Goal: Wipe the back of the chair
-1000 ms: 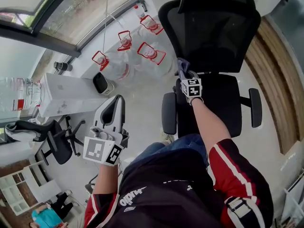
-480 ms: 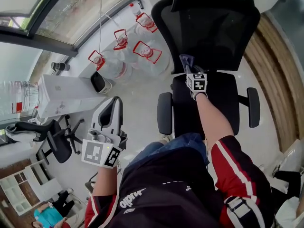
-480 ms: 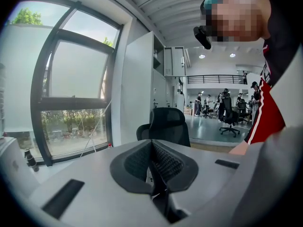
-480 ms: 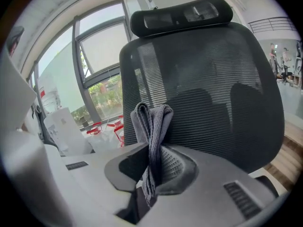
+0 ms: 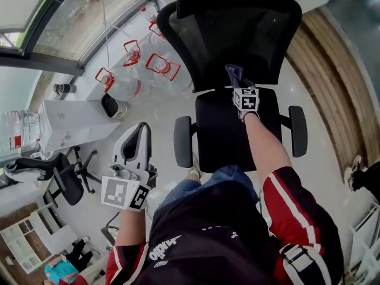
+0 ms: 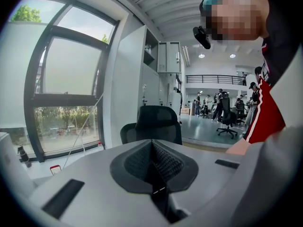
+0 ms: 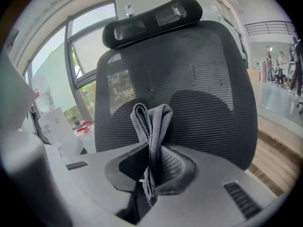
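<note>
A black mesh office chair (image 5: 237, 34) faces me, its backrest (image 7: 189, 93) filling the right gripper view under a headrest (image 7: 151, 20). My right gripper (image 5: 236, 81) is held over the back edge of the seat (image 5: 228, 129), close in front of the backrest, shut on a folded grey cloth (image 7: 151, 141) that sticks up between the jaws. My left gripper (image 5: 138, 141) hangs low at the left beside my leg, shut with nothing in it. In the left gripper view the chair (image 6: 154, 124) stands beyond the closed jaws.
Several large water bottles with red handles (image 5: 160, 67) stand on the floor left of the chair by the window. A white box (image 5: 74, 123) lies further left, and another black chair (image 5: 53, 177) at the far left. A wooden strip (image 5: 332, 70) runs along the right.
The view has shifted so the chair sits lower and more to the left. My right gripper with the cloth has stayed near the base of the backrest. The left gripper has barely moved.
</note>
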`<state>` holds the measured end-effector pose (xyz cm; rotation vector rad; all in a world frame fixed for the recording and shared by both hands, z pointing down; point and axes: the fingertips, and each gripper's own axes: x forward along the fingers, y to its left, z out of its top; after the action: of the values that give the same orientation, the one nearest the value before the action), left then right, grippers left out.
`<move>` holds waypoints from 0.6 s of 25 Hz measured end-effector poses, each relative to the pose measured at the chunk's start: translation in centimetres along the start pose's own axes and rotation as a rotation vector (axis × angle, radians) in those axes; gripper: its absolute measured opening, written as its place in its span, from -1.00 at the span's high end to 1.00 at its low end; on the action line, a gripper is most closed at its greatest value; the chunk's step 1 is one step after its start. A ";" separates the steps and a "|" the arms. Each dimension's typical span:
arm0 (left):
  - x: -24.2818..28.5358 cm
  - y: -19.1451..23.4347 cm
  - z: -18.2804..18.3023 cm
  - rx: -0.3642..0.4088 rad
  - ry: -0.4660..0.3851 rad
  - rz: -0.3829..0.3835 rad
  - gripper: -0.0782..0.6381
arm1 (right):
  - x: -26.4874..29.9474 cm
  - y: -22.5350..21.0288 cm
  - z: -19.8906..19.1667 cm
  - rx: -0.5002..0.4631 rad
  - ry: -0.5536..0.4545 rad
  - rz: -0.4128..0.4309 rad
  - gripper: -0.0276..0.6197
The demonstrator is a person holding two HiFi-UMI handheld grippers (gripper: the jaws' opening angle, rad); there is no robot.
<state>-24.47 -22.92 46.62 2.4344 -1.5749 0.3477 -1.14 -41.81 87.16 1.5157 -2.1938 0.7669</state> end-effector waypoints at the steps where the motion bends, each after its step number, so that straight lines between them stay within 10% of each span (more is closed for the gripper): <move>1: 0.6 -0.9 0.1 -0.001 0.001 -0.008 0.72 | -0.4 -1.3 0.1 0.001 -0.001 -0.010 0.73; 15: 8.2 -10.5 2.6 0.002 -0.018 -0.102 0.72 | -6.9 -19.6 1.1 0.069 0.009 -0.182 0.73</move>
<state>-11.40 -26.60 46.12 2.5147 -1.4506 0.3098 19.69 -42.83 86.75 1.7139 -2.0079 0.7947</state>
